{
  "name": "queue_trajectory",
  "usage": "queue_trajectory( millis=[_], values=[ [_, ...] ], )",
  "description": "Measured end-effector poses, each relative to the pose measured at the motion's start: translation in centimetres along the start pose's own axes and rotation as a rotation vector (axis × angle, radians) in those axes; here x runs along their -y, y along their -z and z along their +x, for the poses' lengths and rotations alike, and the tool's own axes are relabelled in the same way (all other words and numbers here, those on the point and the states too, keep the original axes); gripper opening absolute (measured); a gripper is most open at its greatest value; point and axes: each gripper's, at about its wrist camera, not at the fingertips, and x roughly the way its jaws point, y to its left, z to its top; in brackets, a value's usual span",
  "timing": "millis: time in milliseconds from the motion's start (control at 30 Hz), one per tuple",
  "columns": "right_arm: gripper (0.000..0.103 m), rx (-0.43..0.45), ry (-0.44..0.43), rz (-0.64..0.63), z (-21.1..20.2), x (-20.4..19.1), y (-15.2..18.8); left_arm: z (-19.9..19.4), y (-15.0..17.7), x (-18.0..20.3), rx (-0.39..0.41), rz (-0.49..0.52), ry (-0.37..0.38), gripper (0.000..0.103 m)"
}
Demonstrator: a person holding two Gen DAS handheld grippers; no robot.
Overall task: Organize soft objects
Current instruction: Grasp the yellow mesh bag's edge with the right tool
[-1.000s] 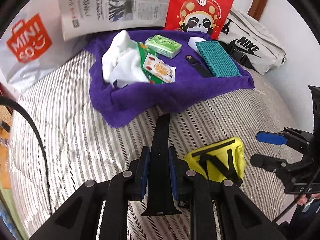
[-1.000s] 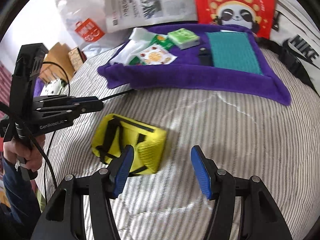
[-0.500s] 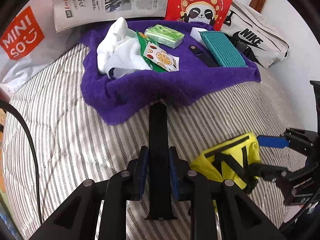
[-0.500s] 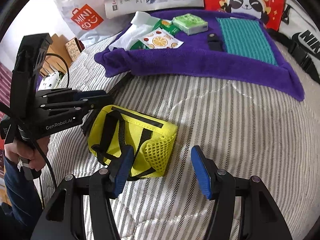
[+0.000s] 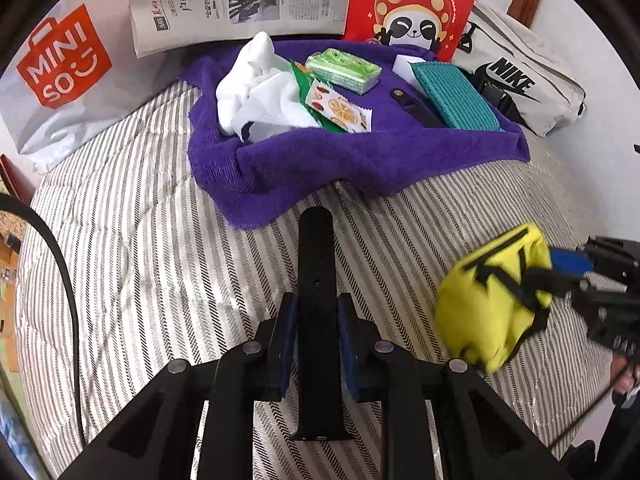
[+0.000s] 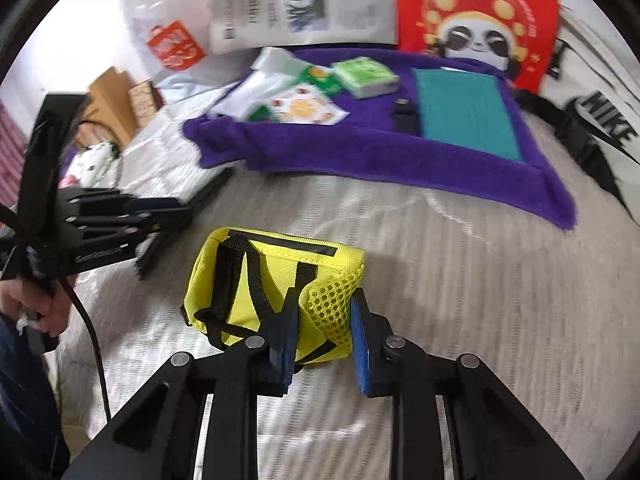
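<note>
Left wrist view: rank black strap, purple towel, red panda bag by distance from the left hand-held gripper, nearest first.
1. Black strap: clamped in the left hand-held gripper, pointing forward.
2. Purple towel: ahead on the striped bedding, just past the strap's tip.
3. Red panda bag: farthest, upright behind the towel, slightly right.

A long, flat black rubber watch strap [image 5: 317,280] with small holes along it is clamped mid-length, pointing toward the rumpled purple fleece towel [image 5: 320,160], its far tip just short of the towel's near edge; a small bright yellow fabric pouch [image 6: 276,284] with black webbing straps, a black strip along its top and a mesh end panel is gripped at the mesh corner, over the grey-and-white striped quilt [image 6: 460,300].
</note>
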Motion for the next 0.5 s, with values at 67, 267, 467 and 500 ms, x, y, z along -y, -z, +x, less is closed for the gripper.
queue_trajectory(
  millis=[67,267,467,500],
  values=[
    [0.024,-0.015,-0.003,0.016,0.4,0.6,0.1,0.1,-0.1,0.3,-0.005,0.016,-0.014,0.02],
    [0.028,-0.035,0.008,0.018,1.5,0.5,0.1,0.4,-0.5,0.8,-0.009,0.041,-0.042,0.02],
    [0.024,-0.008,-0.041,0.055,1.3,1.4,0.1,0.2,-0.4,0.3,-0.005,-0.001,-0.006,0.02],
    [0.024,-0.002,-0.046,0.06,0.9,1.5,0.2,0.1,-0.4,0.1,-0.004,-0.021,0.02,0.02]
  ],
)
